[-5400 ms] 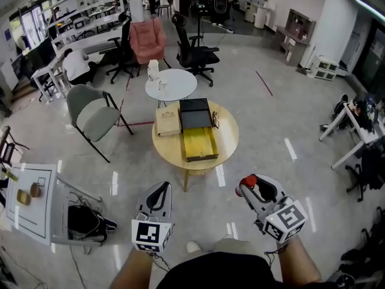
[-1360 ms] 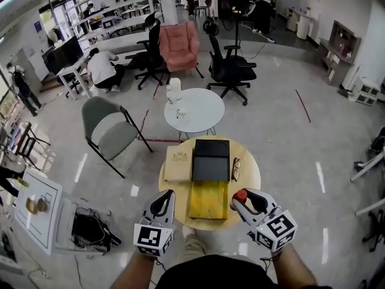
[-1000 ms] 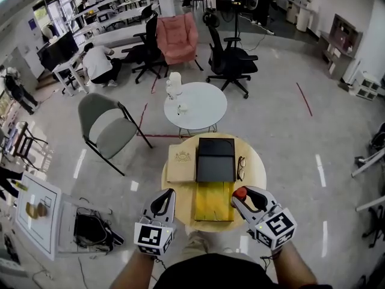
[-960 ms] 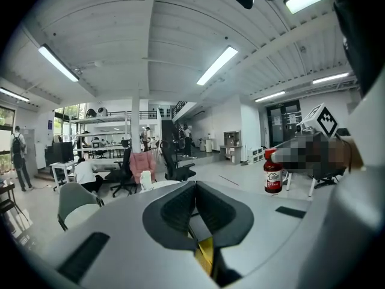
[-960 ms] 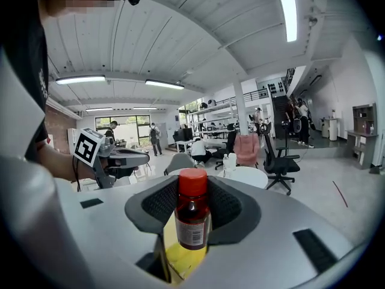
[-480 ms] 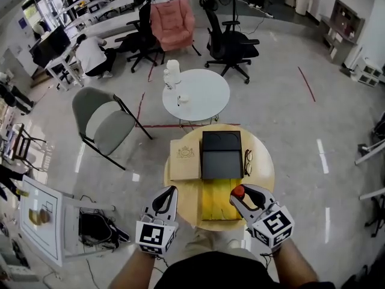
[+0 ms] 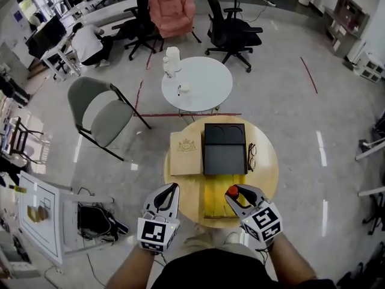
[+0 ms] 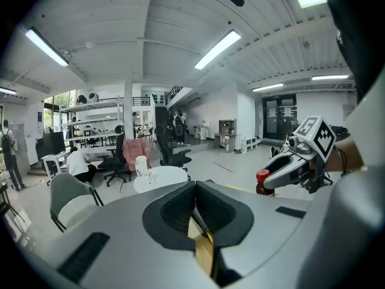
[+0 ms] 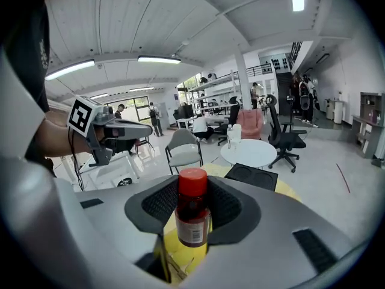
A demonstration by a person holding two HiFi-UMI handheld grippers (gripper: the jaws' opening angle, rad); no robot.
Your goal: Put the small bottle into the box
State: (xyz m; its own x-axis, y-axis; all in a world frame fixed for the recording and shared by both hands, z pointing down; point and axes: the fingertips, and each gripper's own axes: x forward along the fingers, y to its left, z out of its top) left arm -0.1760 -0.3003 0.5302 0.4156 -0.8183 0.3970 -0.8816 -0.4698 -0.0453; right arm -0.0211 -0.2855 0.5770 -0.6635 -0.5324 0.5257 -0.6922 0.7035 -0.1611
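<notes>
A small bottle point(image 7: 232, 191) with a red cap and dark red body stands upright between the fingers of my right gripper point(image 7: 233, 194), which is shut on it; in the right gripper view the bottle point(image 9: 192, 212) fills the jaws. It hangs over the near right part of the open box's yellow inside point(image 7: 215, 192) on the round wooden table point(image 7: 264, 176). The box's black lid point(image 7: 225, 133) lies open beyond. My left gripper point(image 7: 169, 190) is shut and empty, over the table's near left edge. In the left gripper view its jaws point(image 8: 195, 212) meet with nothing between.
A tan box point(image 7: 185, 153) lies left of the black lid and glasses point(image 7: 251, 156) right of it. Behind stand a white round table point(image 7: 204, 86) with a jug, a grey chair point(image 7: 99, 110) and a pink armchair point(image 7: 174, 8). A white cart point(image 7: 36, 212) and black bag point(image 7: 99, 221) are at left.
The table has come nearer. Both grippers now reach over its near edge, and the right one has carried the bottle above the yellow box.
</notes>
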